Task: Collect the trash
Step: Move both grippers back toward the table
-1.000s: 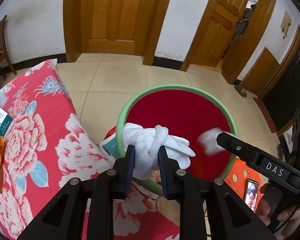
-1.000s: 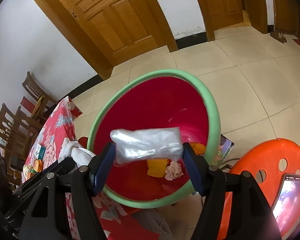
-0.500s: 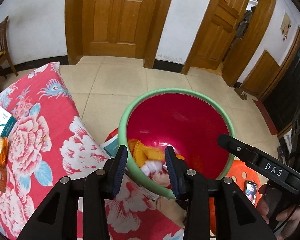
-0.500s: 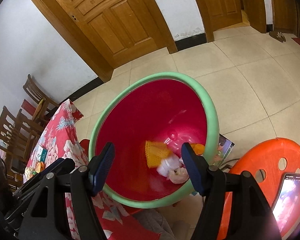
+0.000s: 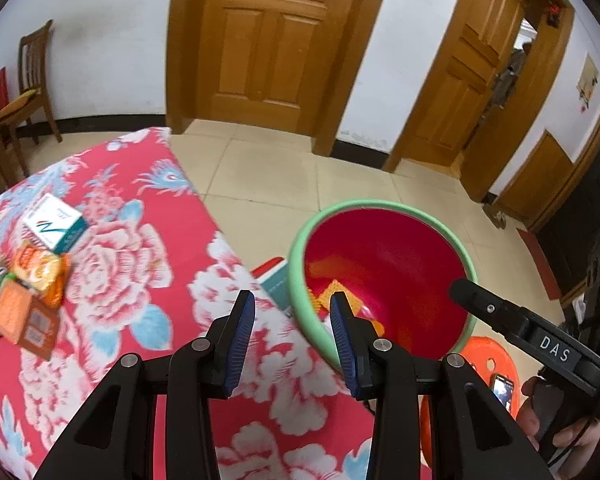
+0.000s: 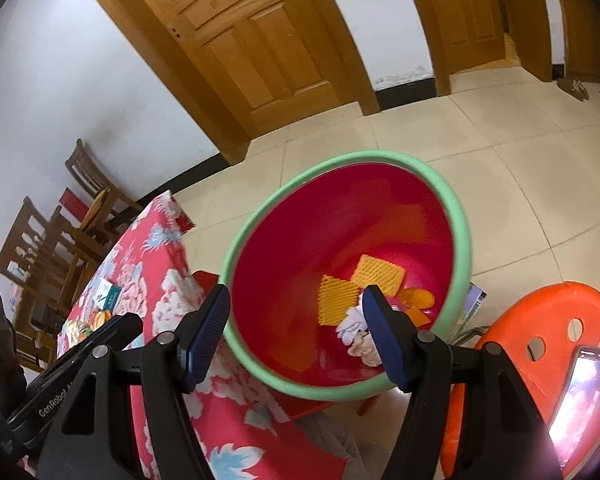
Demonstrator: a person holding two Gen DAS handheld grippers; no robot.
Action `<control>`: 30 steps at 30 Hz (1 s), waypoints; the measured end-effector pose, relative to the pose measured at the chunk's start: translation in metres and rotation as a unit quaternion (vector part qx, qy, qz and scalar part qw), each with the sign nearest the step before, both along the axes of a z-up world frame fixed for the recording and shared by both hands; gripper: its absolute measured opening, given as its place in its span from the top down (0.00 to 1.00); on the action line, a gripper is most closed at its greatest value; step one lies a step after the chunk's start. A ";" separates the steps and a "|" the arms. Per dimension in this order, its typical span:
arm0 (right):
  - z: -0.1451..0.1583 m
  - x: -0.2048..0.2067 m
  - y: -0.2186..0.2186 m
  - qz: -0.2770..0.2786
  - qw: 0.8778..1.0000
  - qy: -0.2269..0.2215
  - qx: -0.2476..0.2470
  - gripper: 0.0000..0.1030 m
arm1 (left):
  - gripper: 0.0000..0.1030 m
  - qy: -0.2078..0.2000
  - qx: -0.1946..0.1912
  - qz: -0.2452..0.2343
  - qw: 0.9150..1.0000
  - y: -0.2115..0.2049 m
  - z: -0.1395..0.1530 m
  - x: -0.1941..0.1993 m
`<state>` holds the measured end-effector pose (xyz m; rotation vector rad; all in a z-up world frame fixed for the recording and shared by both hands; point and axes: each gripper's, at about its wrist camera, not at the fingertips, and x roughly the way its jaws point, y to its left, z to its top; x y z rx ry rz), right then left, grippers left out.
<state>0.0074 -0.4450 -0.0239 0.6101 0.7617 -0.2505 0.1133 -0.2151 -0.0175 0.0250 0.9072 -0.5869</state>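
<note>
A: Your left gripper point(image 5: 292, 330) is released. Its jaws have just been opening, and nothing sits between the blue pads point(image 5: 242, 336). It hangs over the edge of the table point(image 5: 112, 264), where the flowered cloth meets the bin point(image 5: 296, 256).

B: And your right gripper point(image 6: 296, 334)?

A: Released too, jaws wide apart with nothing in them. You hold it above the near rim of the bin point(image 6: 458, 216), pointing down into the red inside. In the left view its black finger point(image 5: 500, 316) reaches over the bin's right side, and your hand point(image 5: 556, 436) shows at the lower right.

B: Where is the trash?

A: Some lies at the bottom of the bin: two pieces of orange foam net point(image 6: 358, 286), a white wad point(image 6: 352, 324) just beside them, and something orange point(image 6: 418, 300) against the wall. The white wad is partly hidden by your right finger, so you cannot tell exactly what it is.

B: And on the table?

A: At its left side you have a white and teal box point(image 5: 56, 224), with orange packets point(image 5: 40, 272) and a brown card point(image 5: 36, 330) touching one another just below it. They sit well apart from both of your grippers.

B: Anything beside the bin?

A: An orange stool point(image 6: 556, 328) to its right, with a lit phone point(image 6: 580, 392) on it.
</note>
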 end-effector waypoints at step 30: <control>0.005 0.038 0.096 0.101 0.995 0.005 -0.017 0.33 | 0.48 -0.019 0.011 0.178 0.984 0.158 0.003 0.024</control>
